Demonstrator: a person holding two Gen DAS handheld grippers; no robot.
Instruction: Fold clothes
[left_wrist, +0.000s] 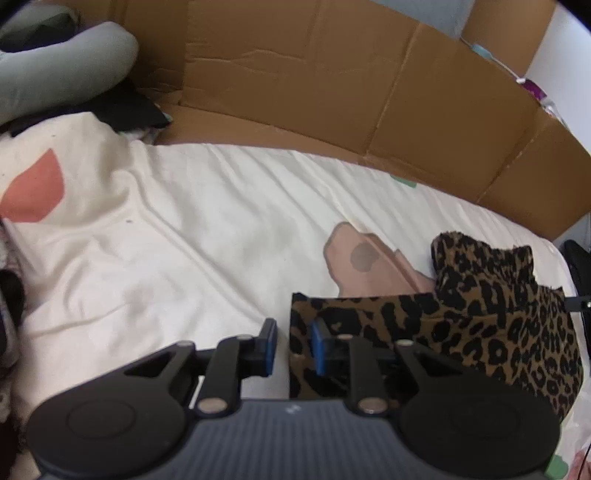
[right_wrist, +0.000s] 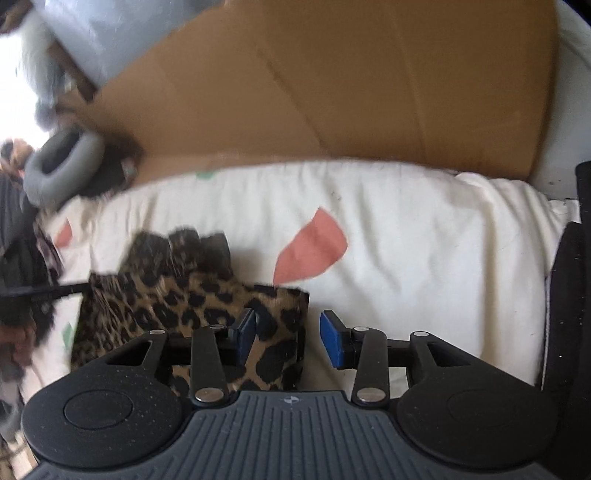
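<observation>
- Both grippers sit at the folded leopard-print garment on the bed: left gripper at its left edge, right gripper at its right edge.
- Left jaws are slightly parted, right jaws wider; neither pinches cloth.
- Risk: if you lift away carelessly, a pad could snag an edge and undo the fold.
- Ruffled far end looks loose and may flop open.
</observation>
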